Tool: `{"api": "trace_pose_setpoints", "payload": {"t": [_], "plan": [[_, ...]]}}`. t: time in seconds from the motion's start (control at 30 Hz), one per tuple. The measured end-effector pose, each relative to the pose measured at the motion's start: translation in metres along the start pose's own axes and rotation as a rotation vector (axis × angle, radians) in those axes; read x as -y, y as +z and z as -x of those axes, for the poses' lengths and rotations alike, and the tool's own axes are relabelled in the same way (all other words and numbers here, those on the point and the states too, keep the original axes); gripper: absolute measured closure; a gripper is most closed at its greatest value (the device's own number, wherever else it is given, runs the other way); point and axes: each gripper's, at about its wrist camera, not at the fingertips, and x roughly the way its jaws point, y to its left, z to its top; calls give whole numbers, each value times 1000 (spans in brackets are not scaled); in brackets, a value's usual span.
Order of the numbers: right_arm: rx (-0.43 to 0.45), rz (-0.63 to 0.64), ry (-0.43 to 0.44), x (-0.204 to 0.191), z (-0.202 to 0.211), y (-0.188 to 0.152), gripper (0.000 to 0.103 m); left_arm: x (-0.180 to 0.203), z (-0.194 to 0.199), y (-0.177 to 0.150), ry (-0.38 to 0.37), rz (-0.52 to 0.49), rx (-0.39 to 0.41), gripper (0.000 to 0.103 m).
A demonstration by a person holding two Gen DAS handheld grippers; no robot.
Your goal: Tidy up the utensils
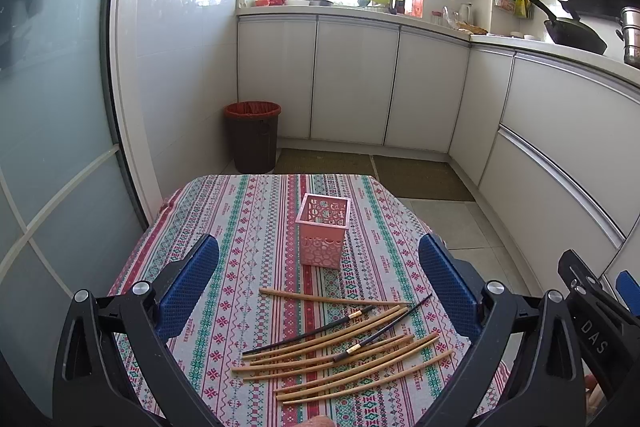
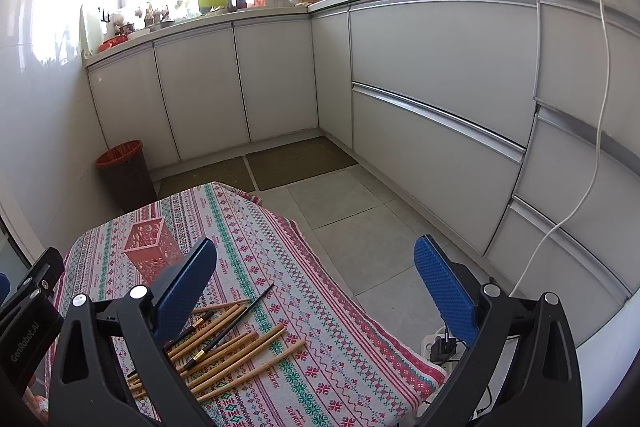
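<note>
Several bamboo chopsticks and two black chopsticks lie loose on the patterned tablecloth, near its front edge. A pink perforated square holder stands upright and empty behind them. My left gripper is open and empty, hovering above the chopsticks. My right gripper is open and empty, held to the right of the pile, over the table's right edge. The holder shows at left in the right wrist view. The right gripper's body shows at the far right of the left wrist view.
A dark bin with a red liner stands on the floor beyond the table. White kitchen cabinets run along the back and right. A power strip with a white cable lies on the floor right of the table.
</note>
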Motion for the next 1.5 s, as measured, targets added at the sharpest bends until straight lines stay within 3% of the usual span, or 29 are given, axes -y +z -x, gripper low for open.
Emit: {"api": "trace_pose_setpoints", "payload": {"t": [0.5, 0.63, 0.9, 1.0, 1.07, 1.23, 1.4, 1.5], "plan": [[-8, -1, 1, 0, -2, -1, 7, 0, -2, 0, 3, -1, -15, 7], [-14, -57, 3, 12, -2, 2, 7, 5, -13, -1, -24, -34, -53, 7], [-186, -542, 51, 113, -36, 10, 7, 69, -86, -33, -236, -355, -358, 7], [-324, -618, 108, 125, -66, -2, 7, 111, -122, -51, -356, -517, -498, 7], [-417, -642, 162, 125, -85, -10, 7, 135, -148, -59, -389, -590, -580, 7], [-559, -761, 201, 134, -119, -30, 7, 180, -212, -78, -445, -725, -767, 8], [-693, -811, 229, 132, -144, -48, 7, 192, -269, -99, -424, -788, -984, 31], [-727, -853, 234, 135, -152, -54, 7, 190, -285, -102, -427, -805, -1010, 33]]}}
